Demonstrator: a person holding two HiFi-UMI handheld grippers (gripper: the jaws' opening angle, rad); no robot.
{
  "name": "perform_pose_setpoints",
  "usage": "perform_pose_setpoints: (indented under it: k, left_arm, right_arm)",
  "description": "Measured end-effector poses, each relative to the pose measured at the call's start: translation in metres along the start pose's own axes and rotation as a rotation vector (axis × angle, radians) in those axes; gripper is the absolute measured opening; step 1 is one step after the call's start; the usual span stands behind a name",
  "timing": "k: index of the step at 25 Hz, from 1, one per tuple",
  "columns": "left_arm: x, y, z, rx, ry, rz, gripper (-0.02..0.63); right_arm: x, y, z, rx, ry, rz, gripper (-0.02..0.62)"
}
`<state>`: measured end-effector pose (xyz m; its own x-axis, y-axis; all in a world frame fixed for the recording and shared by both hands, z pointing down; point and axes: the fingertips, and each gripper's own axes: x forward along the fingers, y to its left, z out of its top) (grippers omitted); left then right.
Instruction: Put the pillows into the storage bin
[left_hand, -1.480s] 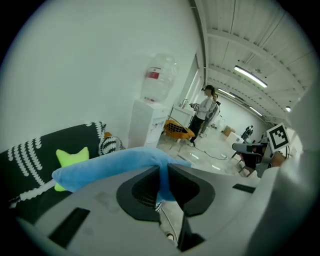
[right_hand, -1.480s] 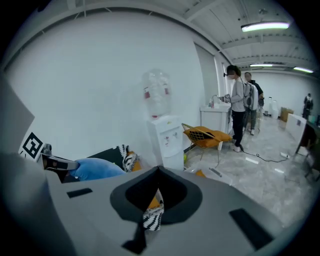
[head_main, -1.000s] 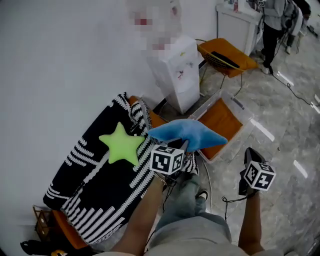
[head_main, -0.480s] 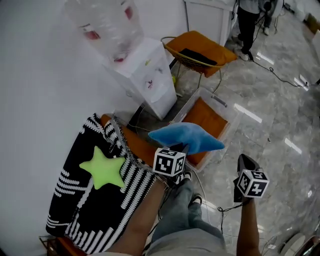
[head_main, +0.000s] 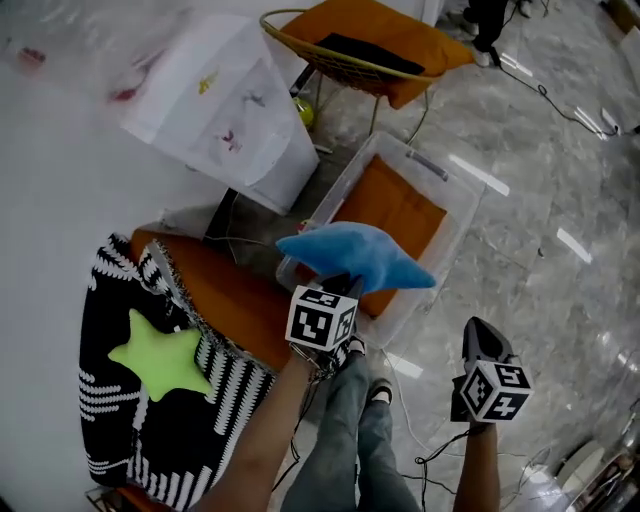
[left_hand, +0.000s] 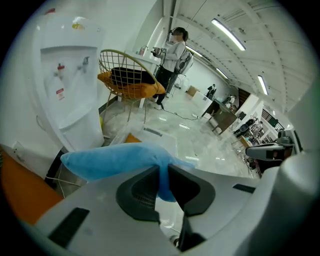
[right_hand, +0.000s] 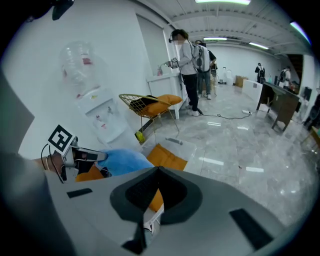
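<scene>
The left gripper (head_main: 343, 284) had its jaws pinched on one point of a blue, star-shaped plush pillow (head_main: 352, 256). In the left gripper view (left_hand: 163, 181) the blue fabric (left_hand: 114, 159) was squeezed thin between the two dark pads. The pillow hung in the air. From the head view it overlapped the near left end of the clear plastic storage bin (head_main: 464, 214), which stood on the pale marble floor (head_main: 560, 180). A flat orange cushion (head_main: 402, 212) already lay inside the bin.

The right gripper (head_main: 484, 340) was held low, near and to the right, well apart from the bin. Its jaws met at the tips with nothing between them (right_hand: 159, 170).

To the left, a lime-green star-shaped pillow (head_main: 160, 355) lay on a black-and-white striped blanket (head_main: 108, 400) draped over an orange seat (head_main: 235, 300). Beyond it stood a white water dispenser (head_main: 225, 110), and farther off a yellow wire chair with an orange cushion (head_main: 370, 50).
</scene>
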<state>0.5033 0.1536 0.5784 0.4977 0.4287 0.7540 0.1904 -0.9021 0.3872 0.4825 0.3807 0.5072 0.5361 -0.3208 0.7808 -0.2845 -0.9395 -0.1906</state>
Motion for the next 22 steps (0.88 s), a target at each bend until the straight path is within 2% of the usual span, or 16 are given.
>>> perform_pose_setpoints:
  k: [6, 9, 13, 22]
  left_arm:
    - [0.053, 0.016, -0.001, 0.009, -0.011, -0.009, 0.054]
    - [0.069, 0.017, -0.010, -0.035, -0.026, -0.016, 0.058]
    - [0.096, 0.025, -0.053, -0.171, 0.032, 0.032, 0.162]
    - [0.099, 0.040, -0.114, -0.225, 0.061, 0.103, 0.224]
  right_arm:
    - [0.042, -0.012, -0.035, 0.033, 0.057, -0.015, 0.002]
    - [0.053, -0.016, -0.046, 0.045, 0.071, -0.021, 0.002]
    - [0.067, -0.020, -0.060, 0.049, 0.089, -0.018, 0.002]
    - [0.080, -0.016, -0.109, 0.040, 0.141, 0.014, 0.002]
